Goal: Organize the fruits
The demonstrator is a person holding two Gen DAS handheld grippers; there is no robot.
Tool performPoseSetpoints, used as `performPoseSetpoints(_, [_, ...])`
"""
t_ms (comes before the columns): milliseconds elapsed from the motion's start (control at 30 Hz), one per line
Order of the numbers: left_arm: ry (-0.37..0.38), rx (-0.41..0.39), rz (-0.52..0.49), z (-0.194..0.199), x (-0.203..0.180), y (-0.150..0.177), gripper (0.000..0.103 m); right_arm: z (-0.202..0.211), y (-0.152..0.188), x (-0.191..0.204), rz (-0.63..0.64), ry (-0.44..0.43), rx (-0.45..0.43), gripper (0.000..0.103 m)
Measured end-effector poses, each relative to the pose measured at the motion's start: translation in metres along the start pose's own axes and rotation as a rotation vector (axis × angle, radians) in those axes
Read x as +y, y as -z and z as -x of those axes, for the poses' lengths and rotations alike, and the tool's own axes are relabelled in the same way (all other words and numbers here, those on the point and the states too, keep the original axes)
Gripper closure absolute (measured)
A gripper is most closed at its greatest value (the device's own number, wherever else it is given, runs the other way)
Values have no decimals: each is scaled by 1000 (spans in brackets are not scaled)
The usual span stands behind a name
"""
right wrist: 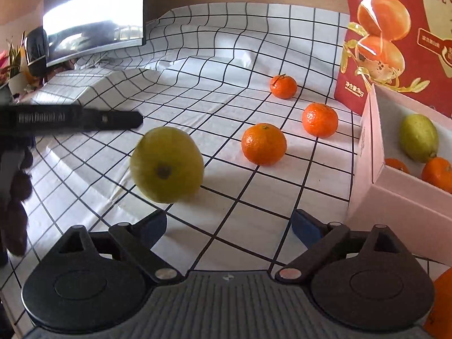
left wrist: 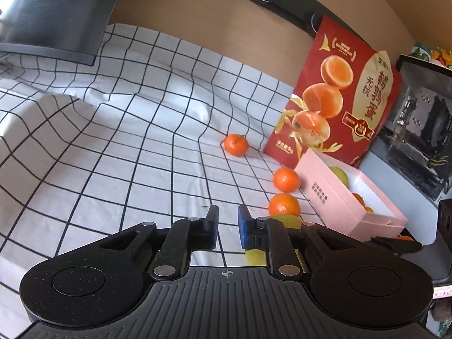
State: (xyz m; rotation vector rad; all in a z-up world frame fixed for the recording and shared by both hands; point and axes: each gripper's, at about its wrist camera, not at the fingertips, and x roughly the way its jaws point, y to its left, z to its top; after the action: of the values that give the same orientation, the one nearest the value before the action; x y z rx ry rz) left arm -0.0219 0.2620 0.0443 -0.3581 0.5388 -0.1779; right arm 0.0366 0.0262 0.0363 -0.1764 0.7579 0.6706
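Fruits: one lemon (right wrist: 166, 165) on the checked cloth (right wrist: 214, 107) just ahead-left of the right gripper (right wrist: 228, 226), fingers wide apart and empty; three tangerines (right wrist: 264, 144) farther ahead-right beside the pink box (right wrist: 395, 195); left gripper (left wrist: 227, 226) narrowly parted, holding nothing.

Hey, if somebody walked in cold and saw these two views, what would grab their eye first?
Probably the yellow-green lemon close ahead of the open right gripper, on the checked cloth. Behind it lie three bright tangerines, leading toward the big red bag. Beside that bag sits a pink box already holding fruit.
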Motion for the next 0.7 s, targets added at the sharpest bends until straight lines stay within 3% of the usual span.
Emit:
performPoseSetpoints(100, [4,-15,43,4,2,1,83,2,0,-3,-25,7,-10,8])
performPoseSetpoints(233, [-4,22,158,5,15,-1,82,13,0,0,-16,-27,-59,8])
performPoseSetpoints(333, [-32,15,170,8,21,-2,82,10,-4,7,-3,-53,-55,9])
performPoseSetpoints(433, [-38,9,180,12,25,-3,82,-1,-10,17,35,-20,-52,13])
performPoseSetpoints(500, [-40,4,176,14,26,-3,82,-9,-15,23,57,-32,-39,16])
performPoseSetpoints(633, [-47,-7,145,16,23,-4,82,-10,-23,33,84,-68,-28,44])
performPoseSetpoints(700, [-47,-9,123,15,20,-3,82,-7,-24,37,105,-45,-8,45])
